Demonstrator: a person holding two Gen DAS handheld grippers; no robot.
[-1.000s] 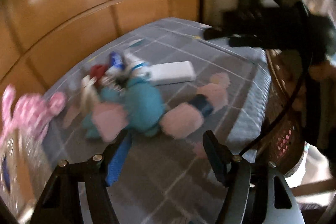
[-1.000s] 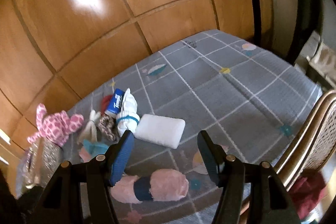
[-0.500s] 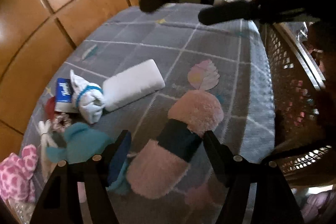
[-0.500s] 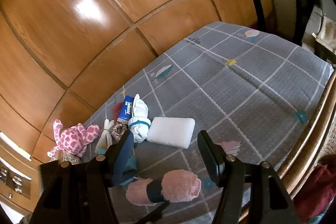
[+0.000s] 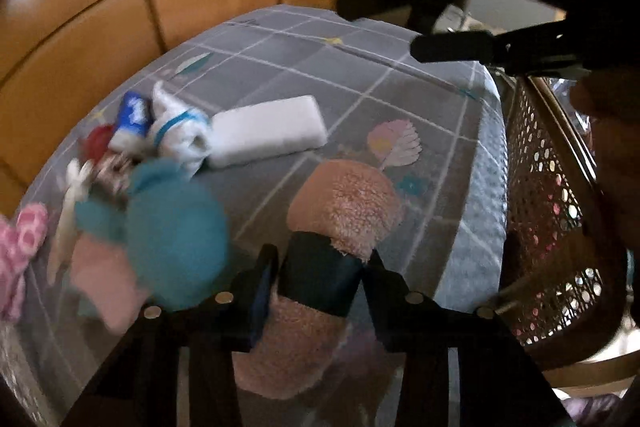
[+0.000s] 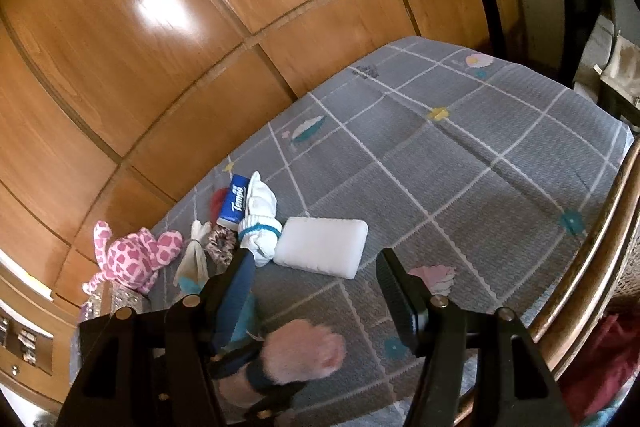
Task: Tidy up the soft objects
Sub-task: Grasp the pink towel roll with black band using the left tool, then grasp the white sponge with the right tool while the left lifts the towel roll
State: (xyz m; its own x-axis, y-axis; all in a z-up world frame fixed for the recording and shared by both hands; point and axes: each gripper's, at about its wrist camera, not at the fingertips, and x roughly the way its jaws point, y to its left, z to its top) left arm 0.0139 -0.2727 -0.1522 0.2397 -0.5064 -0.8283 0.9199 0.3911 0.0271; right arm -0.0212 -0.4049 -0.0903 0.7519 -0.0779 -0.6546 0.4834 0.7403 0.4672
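Left hand-held gripper [image 5: 320, 267] has just been closing and now clamps the dark band of the fluffy pink rolled slipper [image 5: 344, 203] at six o'clock on the grey checked bedcover [image 5: 360, 75]. Lift straight, gripping firmly; right hand-held gripper [image 6: 316, 279] hangs apart, empty.

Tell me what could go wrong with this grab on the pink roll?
1. The left gripper has just been closing on the pink plush roll's dark band; the floppy ends could sag or slip out.
2. The teal plush toy lies right alongside and could snag.
3. The right gripper hovers open close above, so the two could collide.
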